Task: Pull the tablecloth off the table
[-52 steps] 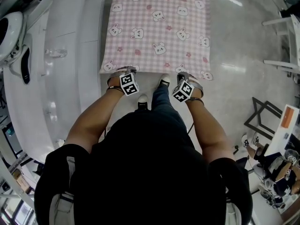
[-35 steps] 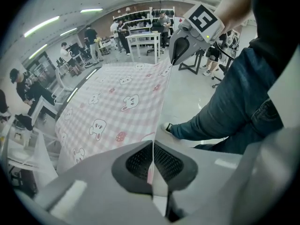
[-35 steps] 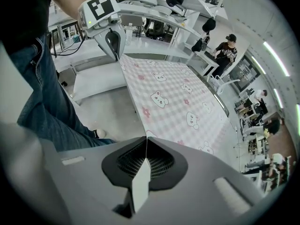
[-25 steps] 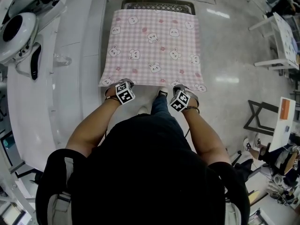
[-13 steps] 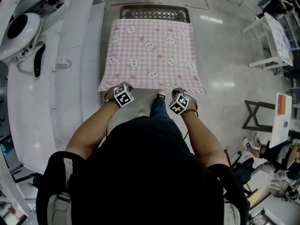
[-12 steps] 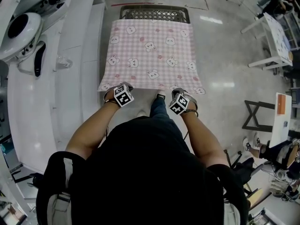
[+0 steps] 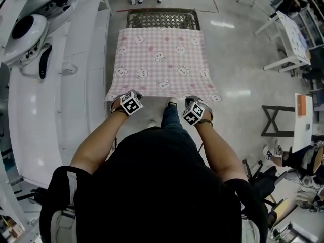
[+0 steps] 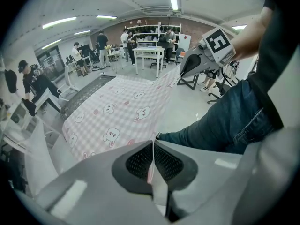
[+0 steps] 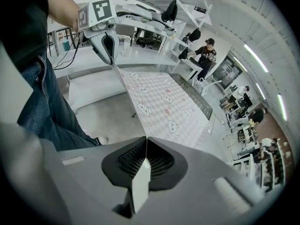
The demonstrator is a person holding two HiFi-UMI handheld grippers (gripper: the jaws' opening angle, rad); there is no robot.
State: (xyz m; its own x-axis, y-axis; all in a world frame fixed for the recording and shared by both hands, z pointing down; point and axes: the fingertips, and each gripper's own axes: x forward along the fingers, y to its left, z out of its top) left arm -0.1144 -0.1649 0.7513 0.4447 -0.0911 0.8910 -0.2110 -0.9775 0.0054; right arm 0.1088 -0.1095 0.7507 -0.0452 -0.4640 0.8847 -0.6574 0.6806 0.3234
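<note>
A pink checked tablecloth [image 7: 161, 62] printed with white bunnies is stretched over a dark mesh-topped table [image 7: 162, 19], whose far end shows bare. My left gripper [image 7: 126, 96] is shut on the cloth's near left corner and my right gripper [image 7: 195, 102] is shut on its near right corner. In the left gripper view the tablecloth [image 8: 117, 116] runs away from the closed jaws, and the right gripper [image 8: 194, 62] shows pinching its far corner. The right gripper view shows the tablecloth [image 9: 161, 102] edge clamped between its pads, with the left gripper [image 9: 108, 43] opposite.
A long white counter [image 7: 55, 95] with white machines runs along the left. White tables [image 7: 288, 39] and a black frame [image 7: 276, 120] stand on the right. The person's legs and shoes [image 7: 169, 110] stand between the grippers. Several people stand in the background [image 8: 136, 36].
Both grippers have pulled the tablecloth toward the person. More of the mesh table's far end is uncovered than before. The jaws stay clamped on the corners.
</note>
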